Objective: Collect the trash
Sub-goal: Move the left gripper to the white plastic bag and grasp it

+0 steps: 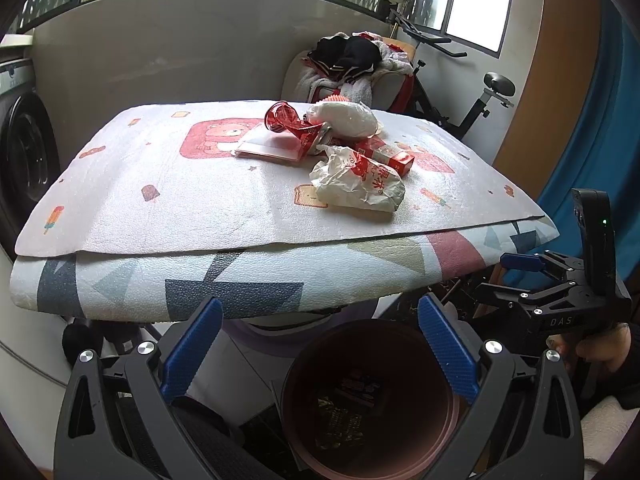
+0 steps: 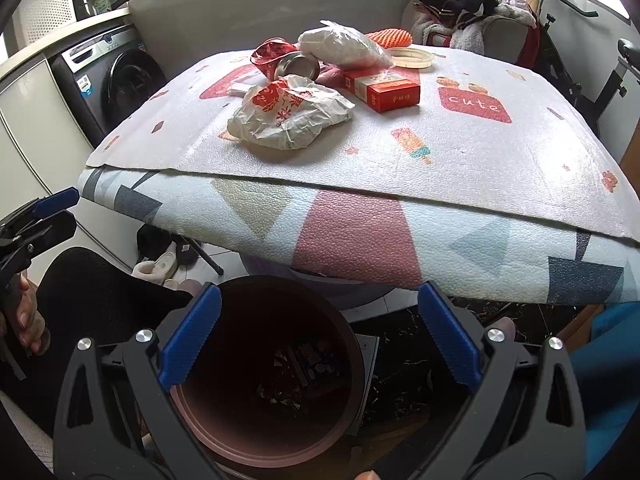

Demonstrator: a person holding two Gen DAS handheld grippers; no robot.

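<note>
A desk (image 1: 120, 200) covered by a white foam mat printed with bears and ice lollies fills the middle of both views. Below its near edge, on the floor, stands a round dark-brown plastic bin (image 2: 224, 432) with some scraps already inside.

The trash sits in a cluster toward the far side of the desk. Nearest is a crumpled white paper bag with red print (image 2: 288, 116); it looks light and soft, likely to give under a pinch, so a raised fold on its near edge seems the best hold. Behind it lies a knotted white plastic bag (image 2: 344, 48), probably slippery and best taken by its bunched end. To the right is a red and white cardboard carton (image 2: 384, 90), stiff enough to be gripped across its narrow sides. To the left lies a crushed red metal can (image 2: 280, 60), light but with smooth curved walls, so the dented middle looks safest.

The left tool (image 1: 320, 344) and the right tool (image 2: 320, 336) both hover over the bin, jaws spread wide, holding nothing.
</note>
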